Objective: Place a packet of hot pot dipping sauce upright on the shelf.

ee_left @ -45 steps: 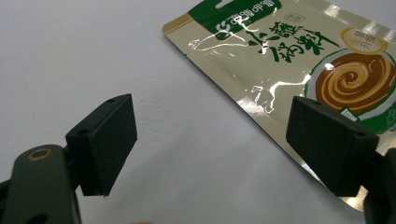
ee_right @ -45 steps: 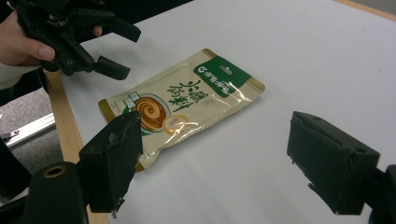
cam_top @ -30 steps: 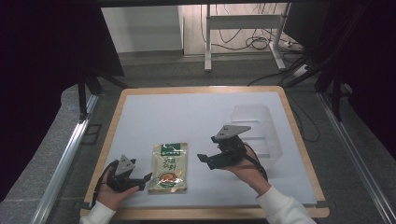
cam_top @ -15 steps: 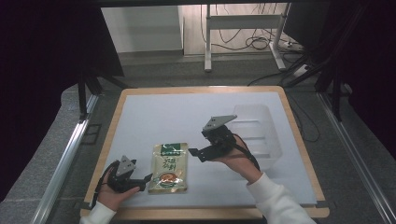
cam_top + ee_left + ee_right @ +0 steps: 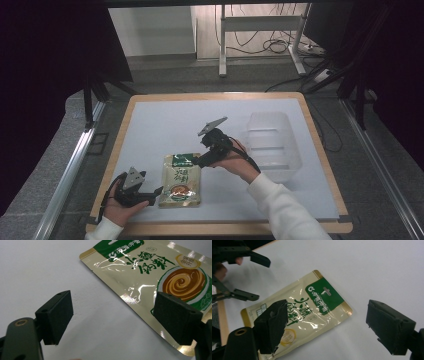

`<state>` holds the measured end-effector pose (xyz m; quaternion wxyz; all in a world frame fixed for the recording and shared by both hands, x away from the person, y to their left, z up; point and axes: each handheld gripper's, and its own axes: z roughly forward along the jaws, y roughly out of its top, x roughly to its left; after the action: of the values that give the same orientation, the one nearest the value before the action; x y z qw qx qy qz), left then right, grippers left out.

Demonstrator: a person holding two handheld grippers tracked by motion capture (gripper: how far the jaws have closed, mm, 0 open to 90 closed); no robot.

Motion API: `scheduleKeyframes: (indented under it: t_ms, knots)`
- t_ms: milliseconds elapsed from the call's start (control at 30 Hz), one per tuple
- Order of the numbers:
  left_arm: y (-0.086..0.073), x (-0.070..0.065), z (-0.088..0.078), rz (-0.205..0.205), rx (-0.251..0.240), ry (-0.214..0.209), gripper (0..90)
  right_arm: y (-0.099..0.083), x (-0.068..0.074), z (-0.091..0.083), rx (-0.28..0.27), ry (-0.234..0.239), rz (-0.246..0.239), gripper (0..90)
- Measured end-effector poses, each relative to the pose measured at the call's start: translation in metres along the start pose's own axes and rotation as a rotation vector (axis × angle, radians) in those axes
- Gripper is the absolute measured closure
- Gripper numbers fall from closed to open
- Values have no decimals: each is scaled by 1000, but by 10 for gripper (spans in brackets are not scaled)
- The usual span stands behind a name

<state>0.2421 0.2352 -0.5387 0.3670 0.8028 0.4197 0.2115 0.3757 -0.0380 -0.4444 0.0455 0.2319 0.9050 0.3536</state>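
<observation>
The glossy cream-and-green foil sauce pouch [image 5: 181, 180] lies flat on the white worktop [image 5: 165, 130] near its front edge, left of the middle. My right gripper [image 5: 201, 161] hovers over the pouch's far end, jaws spread wide and holding nothing. My left gripper [image 5: 156, 193] rests by the pouch's near left corner, also wide apart and empty.

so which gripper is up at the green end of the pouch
The right gripper, open over the pouch's green top edge. The left gripper, also open, sits at the pouch's lower left corner.
</observation>
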Motion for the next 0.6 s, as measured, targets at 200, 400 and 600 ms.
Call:
scheduleKeyframes:
  t_ms: [200,400,600]
  knots:
    - [0,-1,0,4,5,3,163,4,-7,18,38,3,6,183]
    - [0,0,1,0,5,4,163,6,-18,36,70,12,29,183]
    - [0,0,0,-6,0,5,162,4,-24,51,91,-2,29,199]
